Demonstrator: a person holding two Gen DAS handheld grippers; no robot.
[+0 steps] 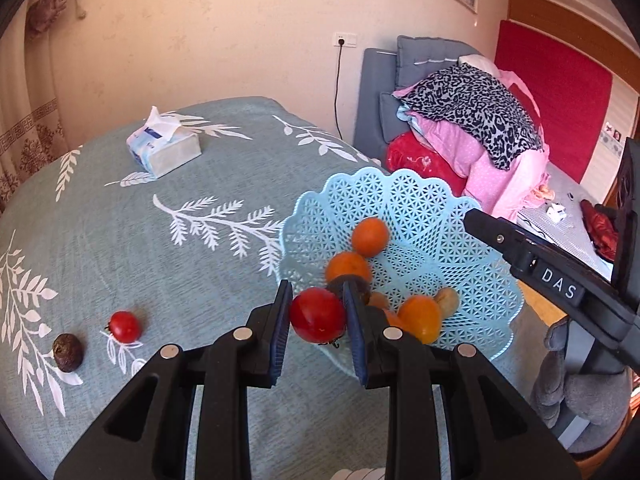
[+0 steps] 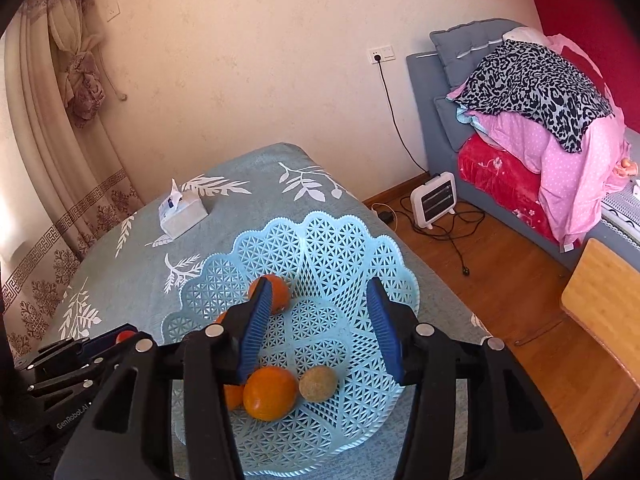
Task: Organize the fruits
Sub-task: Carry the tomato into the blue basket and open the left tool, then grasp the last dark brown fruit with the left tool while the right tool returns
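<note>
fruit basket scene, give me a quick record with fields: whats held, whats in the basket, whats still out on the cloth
left gripper: shut on a red tomato, near the basket's edge
right gripper: open, holding nothing, over the basket
basket: light blue lattice plastic, on the teal leaf-print tablecloth
in basket: several orange fruits, one tan round fruit
still on cloth: second red tomato, dark wrinkled fruit
also on cloth: tissue pack

Red tomato [image 1: 318, 314] clamped beside blue basket [image 1: 420, 200] holding oranges [image 1: 370, 237].
</note>
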